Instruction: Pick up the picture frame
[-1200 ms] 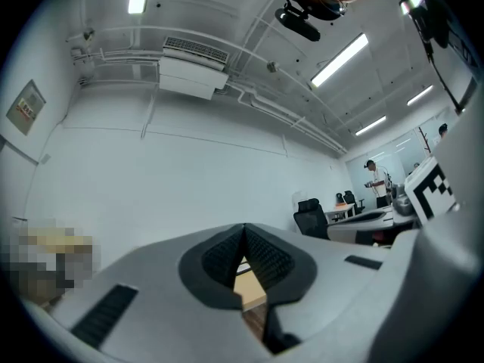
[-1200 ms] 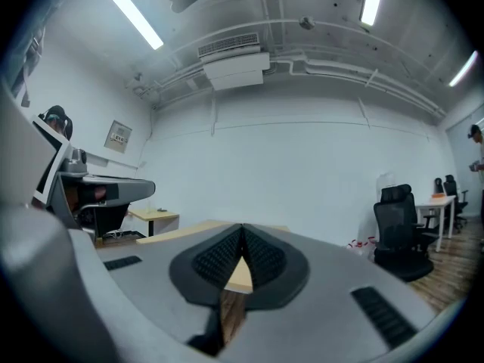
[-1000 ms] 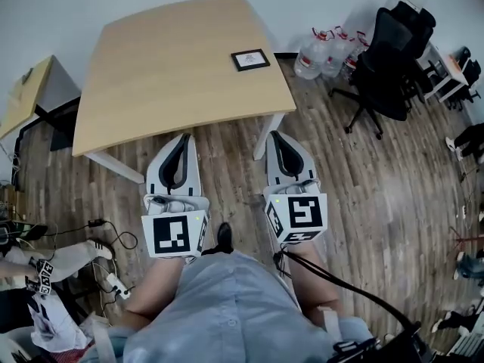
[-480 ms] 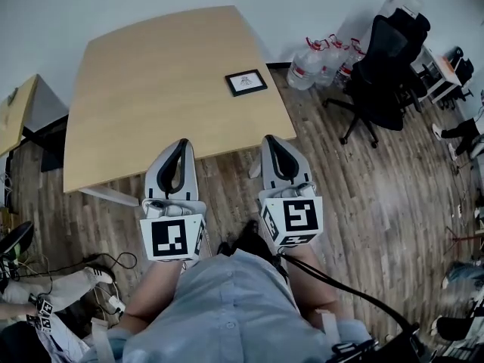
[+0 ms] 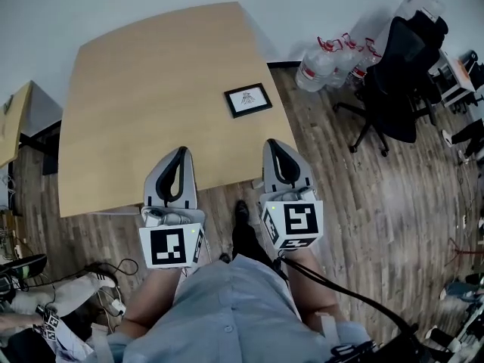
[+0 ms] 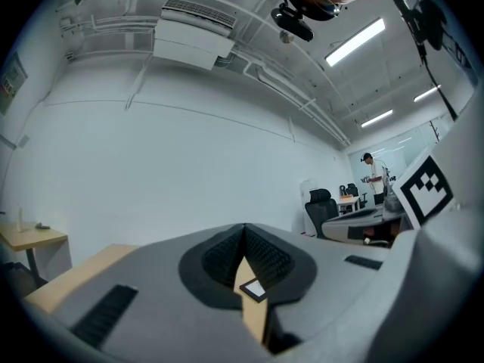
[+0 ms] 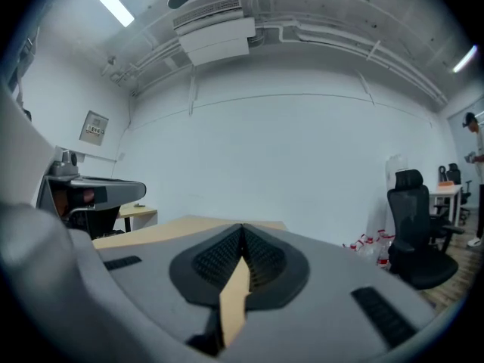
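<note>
A person stands at the near edge of a light wooden bench (image 5: 151,89), with the left tongs (image 5: 180,153) and right tongs (image 5: 276,144) held out level over it. Each is pressed together at the tips and grips nothing. The black-edged picture frame (image 5: 248,100) lies flat on the bench near its right edge, ahead of the right tongs and well apart from both. The pickup looks not yet begun. The risk ahead is that a thin frame lying flat gives barely parted tongs little to bite. A skidding tip could shove it off the edge onto the wood floor (image 5: 393,203). Whether it has a rear stand is hard to tell.
</note>
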Available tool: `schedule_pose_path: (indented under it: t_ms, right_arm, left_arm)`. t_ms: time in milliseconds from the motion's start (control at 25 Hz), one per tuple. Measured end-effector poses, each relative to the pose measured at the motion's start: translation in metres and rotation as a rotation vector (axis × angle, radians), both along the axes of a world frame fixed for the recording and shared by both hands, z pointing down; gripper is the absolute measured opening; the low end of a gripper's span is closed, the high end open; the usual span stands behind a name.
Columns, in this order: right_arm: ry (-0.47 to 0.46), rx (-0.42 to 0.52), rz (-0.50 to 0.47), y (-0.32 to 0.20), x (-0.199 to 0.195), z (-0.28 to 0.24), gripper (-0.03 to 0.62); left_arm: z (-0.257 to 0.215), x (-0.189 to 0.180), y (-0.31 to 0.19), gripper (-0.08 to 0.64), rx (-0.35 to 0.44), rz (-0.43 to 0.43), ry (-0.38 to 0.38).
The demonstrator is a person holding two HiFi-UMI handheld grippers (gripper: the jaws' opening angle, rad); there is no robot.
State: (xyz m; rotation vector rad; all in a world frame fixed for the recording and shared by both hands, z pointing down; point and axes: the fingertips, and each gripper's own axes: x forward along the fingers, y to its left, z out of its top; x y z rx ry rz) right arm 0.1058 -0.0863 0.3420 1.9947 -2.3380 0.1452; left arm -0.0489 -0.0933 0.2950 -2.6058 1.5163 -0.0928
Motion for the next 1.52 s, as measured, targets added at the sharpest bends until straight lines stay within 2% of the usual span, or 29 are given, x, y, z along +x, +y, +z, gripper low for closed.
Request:
schedule_pose_path:
  t_ms: [320, 480, 840, 960, 1040, 1160, 1320, 1520]
  right_arm:
    - [-0.032, -0.011, -0.103, -0.091, 0.029, 0.001, 0.002]
    - [-0.045, 0.027, -0.164, -0.121, 0.038, -0.017, 0.002]
    - [-0.019, 0.069, -0.217, -0.195, 0.009, -0.022, 0.002]
    - [-0.013, 0.043, -0.221, -0.209, 0.001, -0.015, 0.002]
    - [-0.005, 0.012, -0.221, -0.218, -0.006, -0.005, 0.002]
    - [0.008, -0.055, -0.214, -0.227, -0.012, 0.017, 0.002]
    - [0.030, -0.141, -0.206, -0.234, -0.024, 0.050, 0.002]
    - [0.041, -0.272, -0.206, -0.234, -0.033, 0.104, 0.002]
  left_arm:
    - [-0.014, 0.026, -0.078, 0.002, 0.012, -0.115, -0.030]
    - [-0.037, 0.039, -0.095, 0.002, 0.058, -0.167, -0.052]
    - [-0.038, 0.009, -0.148, 0.002, 0.082, -0.243, -0.013]
    - [-0.034, 0.000, -0.160, 0.002, 0.082, -0.240, -0.039]
    - [-0.026, -0.007, -0.170, 0.002, 0.053, -0.236, -0.038]
    - [-0.011, -0.013, -0.186, 0.002, -0.029, -0.247, 0.031]
    - [0.005, -0.025, -0.202, 0.002, -0.056, -0.232, 0.004]
    - [0.034, -0.026, -0.214, 0.002, -0.170, -0.215, 0.008]
